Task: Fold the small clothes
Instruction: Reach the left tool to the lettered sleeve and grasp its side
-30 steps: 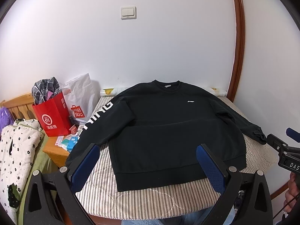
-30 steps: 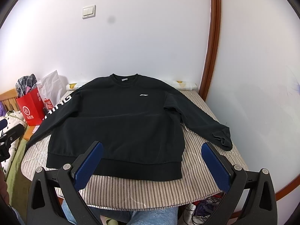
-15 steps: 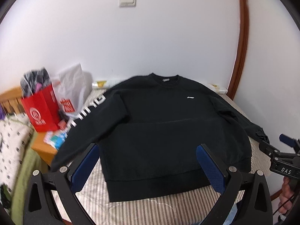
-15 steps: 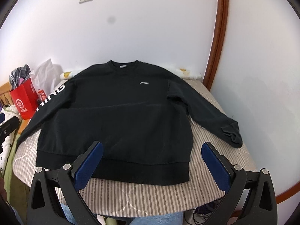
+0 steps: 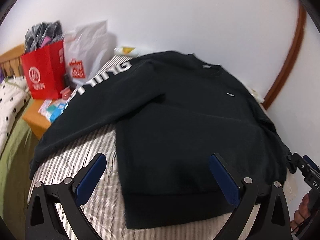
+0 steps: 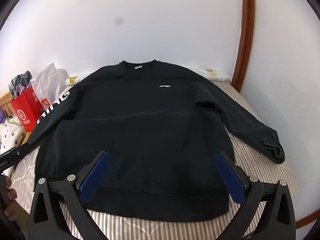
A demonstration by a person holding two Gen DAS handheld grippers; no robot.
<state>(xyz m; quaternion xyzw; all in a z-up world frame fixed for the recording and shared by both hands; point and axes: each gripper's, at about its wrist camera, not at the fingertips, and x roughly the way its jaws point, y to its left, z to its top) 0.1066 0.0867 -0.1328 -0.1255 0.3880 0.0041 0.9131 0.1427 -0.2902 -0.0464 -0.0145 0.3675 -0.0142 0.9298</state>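
Sweatshirt (image 6: 140, 132), black, lies flat and face up on the striped bed cover (image 6: 260, 170), collar at 12 o'clock, both sleeves spread out. We hold the left gripper (image 5: 158, 178) wide open over its hem, at 6 o'clock, with nothing between the blue pads. We hold the right gripper (image 6: 162, 176) equally wide open and empty, also above the hem. At 9 o'clock stands a red bag (image 6: 26, 110).
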